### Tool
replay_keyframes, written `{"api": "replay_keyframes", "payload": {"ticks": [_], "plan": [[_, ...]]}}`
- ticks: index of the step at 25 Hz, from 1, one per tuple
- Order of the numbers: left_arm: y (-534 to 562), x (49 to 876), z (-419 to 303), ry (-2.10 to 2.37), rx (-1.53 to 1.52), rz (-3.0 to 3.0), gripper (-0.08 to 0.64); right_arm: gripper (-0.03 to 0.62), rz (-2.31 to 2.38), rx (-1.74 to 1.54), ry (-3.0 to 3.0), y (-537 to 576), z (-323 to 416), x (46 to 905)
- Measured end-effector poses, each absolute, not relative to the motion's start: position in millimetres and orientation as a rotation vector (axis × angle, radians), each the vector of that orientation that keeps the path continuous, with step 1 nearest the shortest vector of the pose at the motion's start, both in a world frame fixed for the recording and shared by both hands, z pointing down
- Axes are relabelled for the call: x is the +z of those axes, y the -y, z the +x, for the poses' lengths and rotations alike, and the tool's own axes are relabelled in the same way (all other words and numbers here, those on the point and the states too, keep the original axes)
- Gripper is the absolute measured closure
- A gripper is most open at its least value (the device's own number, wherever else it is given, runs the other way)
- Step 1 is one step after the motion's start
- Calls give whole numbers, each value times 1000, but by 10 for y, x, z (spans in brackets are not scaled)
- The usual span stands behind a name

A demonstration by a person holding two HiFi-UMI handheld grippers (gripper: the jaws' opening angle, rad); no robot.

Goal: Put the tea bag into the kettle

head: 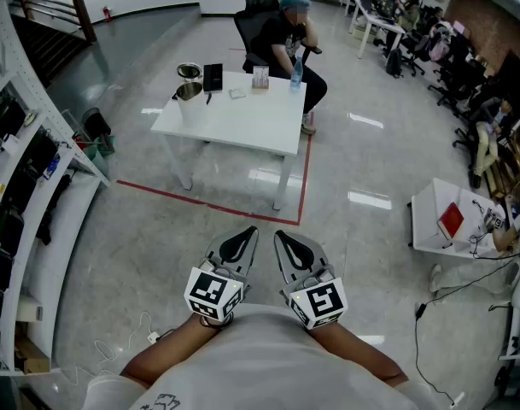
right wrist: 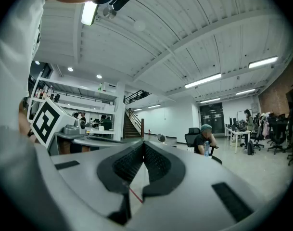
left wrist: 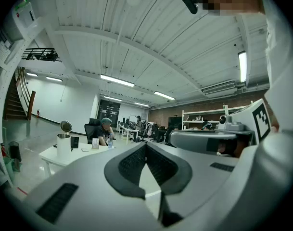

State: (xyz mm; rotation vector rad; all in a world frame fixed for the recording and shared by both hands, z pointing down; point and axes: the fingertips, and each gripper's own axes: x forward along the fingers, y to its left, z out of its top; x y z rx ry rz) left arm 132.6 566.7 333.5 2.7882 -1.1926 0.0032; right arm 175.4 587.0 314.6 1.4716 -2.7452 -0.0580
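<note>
The left gripper (head: pixel 242 239) is clenched: its two dark ribbed pads meet at the tips, with only a narrow wedge of gap behind them and nothing inside. The right gripper (head: pixel 287 244) is clenched in the same way and empty, its textured black pads touching at the front. Both point level over a glossy grey floor (head: pixel 157 229), side by side and close together. Well ahead of both jaws, past a red tape line (head: pixel 210 202), stands a white tabletop (head: pixel 251 122). On its far left corner sits a cylindrical metal kettle (head: pixel 189 94) with its round lid (head: pixel 189 71) tipped up. Right of the kettle lies a small flat pale packet (head: pixel 236 93), too small to tell whether it is the tea bag. A clear bottle (head: pixel 296 73) stands beside a seated person (head: pixel 287 37).
</note>
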Motion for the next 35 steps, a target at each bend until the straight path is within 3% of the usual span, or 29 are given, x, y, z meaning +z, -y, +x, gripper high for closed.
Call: {"api": "replay_keyframes", "payload": {"ticks": [14,35], "plan": [[-5195,3367,1075,1202,-11,2775,551,581,1410,23,2752,-5373,1467,3315],[-3582,3408,-265,1082,-3,2773,551,580,1341,113,2727,-3782,-42,3369]]}}
